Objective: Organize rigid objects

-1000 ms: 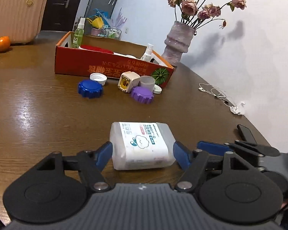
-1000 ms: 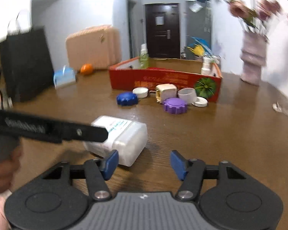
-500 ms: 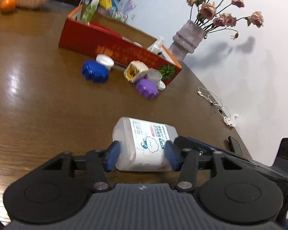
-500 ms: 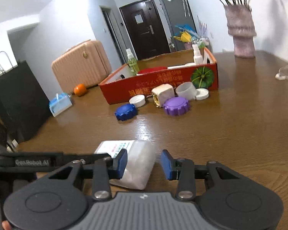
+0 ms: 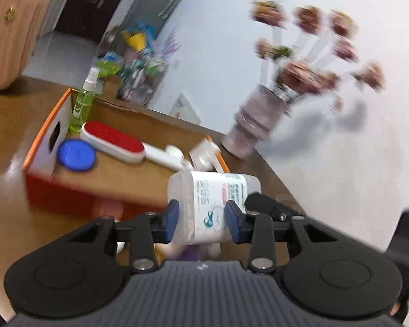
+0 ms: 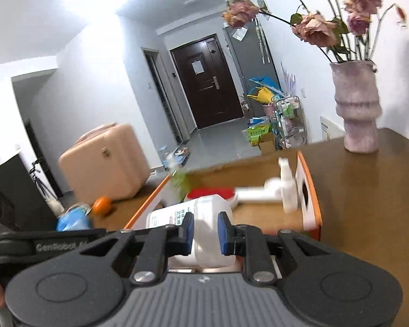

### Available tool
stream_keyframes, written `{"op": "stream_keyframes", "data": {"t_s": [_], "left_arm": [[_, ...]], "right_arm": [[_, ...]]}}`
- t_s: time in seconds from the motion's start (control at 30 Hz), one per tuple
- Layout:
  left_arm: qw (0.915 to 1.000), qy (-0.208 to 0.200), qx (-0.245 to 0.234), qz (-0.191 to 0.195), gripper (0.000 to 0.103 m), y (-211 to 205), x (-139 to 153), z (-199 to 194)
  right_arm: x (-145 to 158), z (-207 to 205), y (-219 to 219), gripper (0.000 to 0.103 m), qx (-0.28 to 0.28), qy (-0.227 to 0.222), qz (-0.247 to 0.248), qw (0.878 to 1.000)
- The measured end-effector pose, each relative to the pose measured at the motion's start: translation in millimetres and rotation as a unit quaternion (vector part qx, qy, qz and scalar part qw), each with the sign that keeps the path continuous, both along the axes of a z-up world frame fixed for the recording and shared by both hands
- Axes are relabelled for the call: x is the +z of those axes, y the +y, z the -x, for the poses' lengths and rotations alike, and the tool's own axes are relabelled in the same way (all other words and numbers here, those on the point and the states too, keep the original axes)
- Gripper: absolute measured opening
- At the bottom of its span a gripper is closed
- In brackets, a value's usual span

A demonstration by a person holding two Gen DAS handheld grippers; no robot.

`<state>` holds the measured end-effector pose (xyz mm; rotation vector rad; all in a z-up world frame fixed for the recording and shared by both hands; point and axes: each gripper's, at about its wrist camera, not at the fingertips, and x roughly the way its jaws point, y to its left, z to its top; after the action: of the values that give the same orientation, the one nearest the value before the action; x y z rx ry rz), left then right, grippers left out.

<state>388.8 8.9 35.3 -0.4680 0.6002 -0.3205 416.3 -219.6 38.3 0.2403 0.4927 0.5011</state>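
Observation:
Both grippers are shut on one translucent white bottle with a printed label [image 5: 212, 204], held in the air over the near edge of the orange cardboard box [image 5: 41, 147]. My left gripper [image 5: 201, 220] clamps one end. My right gripper [image 6: 205, 230] clamps the other end of the bottle [image 6: 204, 218]. The box [image 6: 310, 190] holds a red lint brush [image 5: 114, 139], a blue cap [image 5: 76, 155], a green spray bottle [image 5: 83, 103] and a white spray bottle [image 6: 287, 188].
A vase of dried roses [image 6: 357, 109] stands on the brown table [image 6: 368, 212] right of the box. A pink suitcase [image 6: 103, 160], an orange [image 6: 102, 204] and a blue pack [image 6: 73, 218] sit at the left. Small caps lie blurred below the bottle.
Both grippers closed on the bottle, lifted it off the table and carried it forward to the box. The views have tilted and the left view is motion-blurred.

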Motion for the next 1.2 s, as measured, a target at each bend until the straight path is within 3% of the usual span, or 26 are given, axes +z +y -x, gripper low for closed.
{"op": "stream_keyframes", "data": {"t_s": [0.13,0.27,0.33,0.47,0.57,0.77,0.9,0.97,1.07,1.13,1.2], "left_arm": [[0.999,0.039,0.009,0.021,0.036,7.5,-7.4,-94.8],[0.9932,0.114,0.012,0.017,0.035,4.5,-43.5,-174.1],[0.9892,0.145,0.022,0.005,0.035,2.7,-57.6,-196.4],[0.9894,0.143,0.023,-0.005,0.036,-2.0,-64.1,-206.8],[0.9922,0.12,0.013,-0.033,0.036,-2.4,-51.8,-193.9],[0.9914,0.079,0.027,-0.1,0.041,10.5,1.1,-139.1],[0.9882,0.041,0.036,-0.143,0.061,25.7,41.7,-76.9],[0.9866,0.033,0.048,-0.152,0.064,38.2,56.2,-40.8],[0.9801,0.014,0.07,-0.185,0.073,51.3,68.3,17.4],[0.9724,-0.002,0.087,-0.216,0.079,56.6,71.1,55.3],[0.9642,-0.021,0.1,-0.244,0.082,58.6,70.0,95.3]], "right_arm": [[-14.7,-91.6,5.7,0.018,-0.023,0.048,-0.002,0.999],[-47.0,-156.5,12.3,0.016,-0.043,0.106,0.007,0.993],[-61.1,-171.9,18.0,0.016,-0.042,0.121,0.018,0.992],[-73.9,-180.5,28.4,0.019,-0.06,0.119,0.049,0.99],[-58.7,-165.9,24.2,0.02,-0.059,0.093,0.054,0.992],[8.0,-111.3,6.3,0.02,-0.048,0.031,0.09,0.994],[52.1,-57.4,-16.8,0.022,-0.057,-0.01,0.106,0.993],[68.1,-26.4,-33.3,0.022,-0.069,-0.025,0.111,0.991],[78.9,12.4,-51.0,0.032,-0.07,-0.032,0.117,0.99],[80.3,43.3,-54.7,0.046,-0.067,-0.041,0.131,0.988],[77.9,78.0,-53.8,0.048,-0.059,-0.059,0.153,0.985]]}}
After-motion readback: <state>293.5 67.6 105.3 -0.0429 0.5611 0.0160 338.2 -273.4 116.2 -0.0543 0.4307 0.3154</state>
